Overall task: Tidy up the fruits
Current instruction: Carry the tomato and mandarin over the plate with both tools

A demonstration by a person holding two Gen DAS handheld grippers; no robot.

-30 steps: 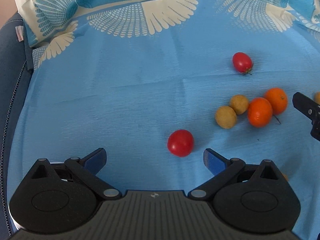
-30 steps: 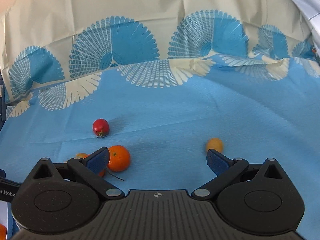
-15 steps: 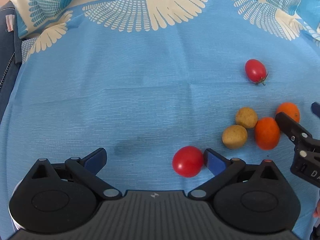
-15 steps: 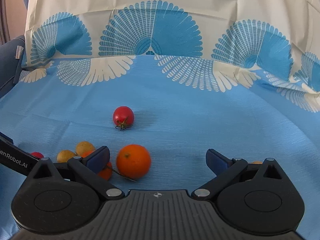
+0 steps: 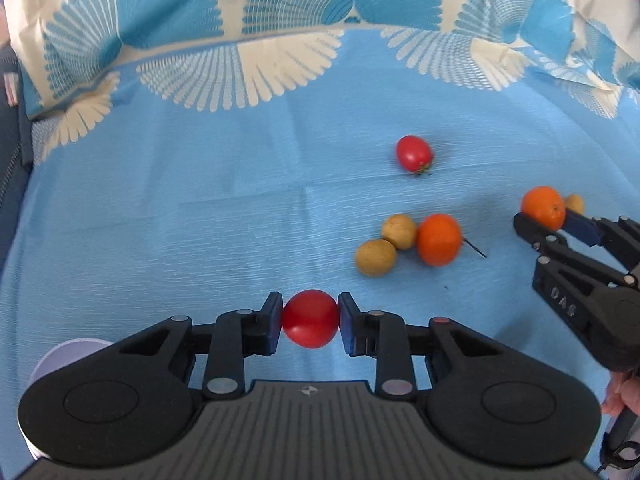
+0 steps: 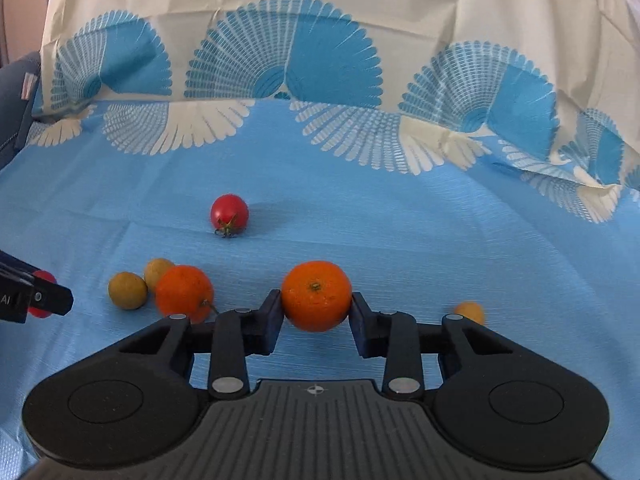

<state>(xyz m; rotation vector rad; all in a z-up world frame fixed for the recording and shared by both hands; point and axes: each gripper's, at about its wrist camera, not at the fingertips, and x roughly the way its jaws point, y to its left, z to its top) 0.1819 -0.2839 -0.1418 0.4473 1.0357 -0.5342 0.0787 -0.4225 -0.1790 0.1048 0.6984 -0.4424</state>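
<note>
My left gripper [image 5: 310, 323] has a red tomato [image 5: 310, 317] between its blue pads; its jaws are closing and both pads touch the fruit. In the right wrist view my right gripper [image 6: 316, 314] is closing its jaws on an orange tangerine [image 6: 316, 295], with the pads against its sides. On the blue cloth [image 5: 180, 220] lie a second red tomato [image 5: 414, 153], another tangerine [image 5: 439, 239] and two brown longans [image 5: 375, 258] that touch each other. A small yellow fruit [image 6: 469, 312] lies right of my right gripper.
A white round container [image 5: 68, 360] peeks out at the lower left under my left gripper. The cloth's cream and blue fan border [image 6: 320, 60] rises at the back. A dark blue cushion edge [image 5: 8, 152] runs along the left. A person's hand [image 5: 624, 396] holds the right gripper.
Both grippers went from wide open to closed around fruit: the left on the near tomato, the right on a tangerine. The left gripper has risen a little.
</note>
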